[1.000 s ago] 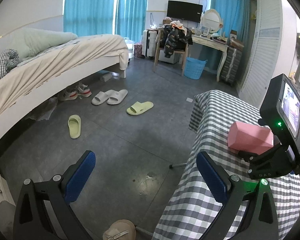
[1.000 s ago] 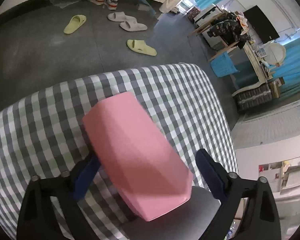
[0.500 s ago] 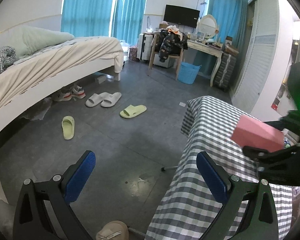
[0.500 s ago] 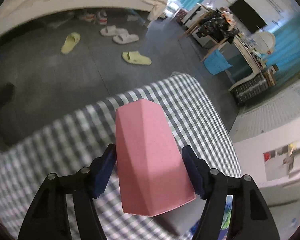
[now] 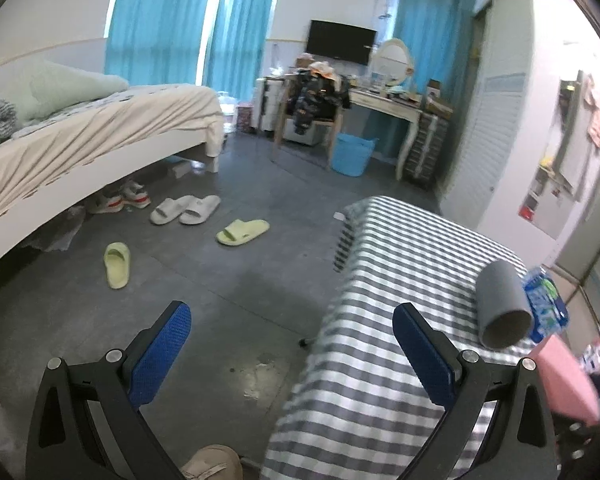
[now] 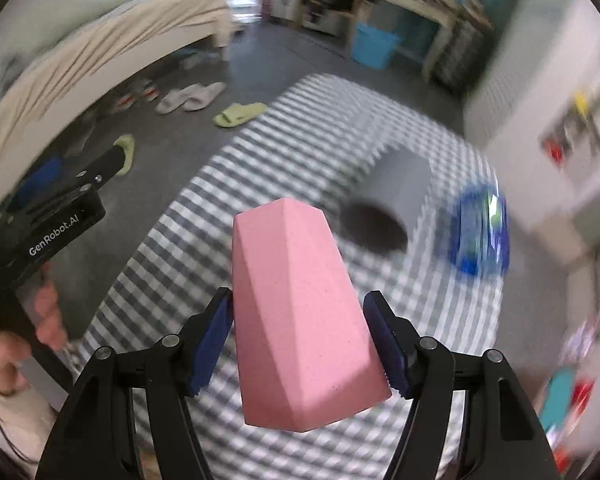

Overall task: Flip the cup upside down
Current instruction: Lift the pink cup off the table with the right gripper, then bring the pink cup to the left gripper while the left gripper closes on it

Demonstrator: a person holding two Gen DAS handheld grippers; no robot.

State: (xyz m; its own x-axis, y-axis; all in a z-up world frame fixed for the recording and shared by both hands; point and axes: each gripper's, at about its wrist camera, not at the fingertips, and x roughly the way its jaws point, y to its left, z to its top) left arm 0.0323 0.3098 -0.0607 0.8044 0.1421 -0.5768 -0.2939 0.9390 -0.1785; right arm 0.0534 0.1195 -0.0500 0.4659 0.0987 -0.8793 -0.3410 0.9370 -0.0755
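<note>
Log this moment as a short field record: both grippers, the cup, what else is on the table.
right gripper: shut on the pink faceted cup, blue pads on both flanks
cup state: held off the checked tablecloth, narrow closed end pointing away from the camera
left gripper: open, empty, over the table's edge
gray cup: on its side, mouth toward the camera
blue packet: beside the gray cup, blurred

1. Daylight enters through far blue curtains (image 5: pixel 188 28); room evenly bright.
2. Right wrist view: heavy motion blur on background, pink cup (image 6: pixel 300 320) sharp.
3. Fisheye bending, dark vignette at corners.
</note>
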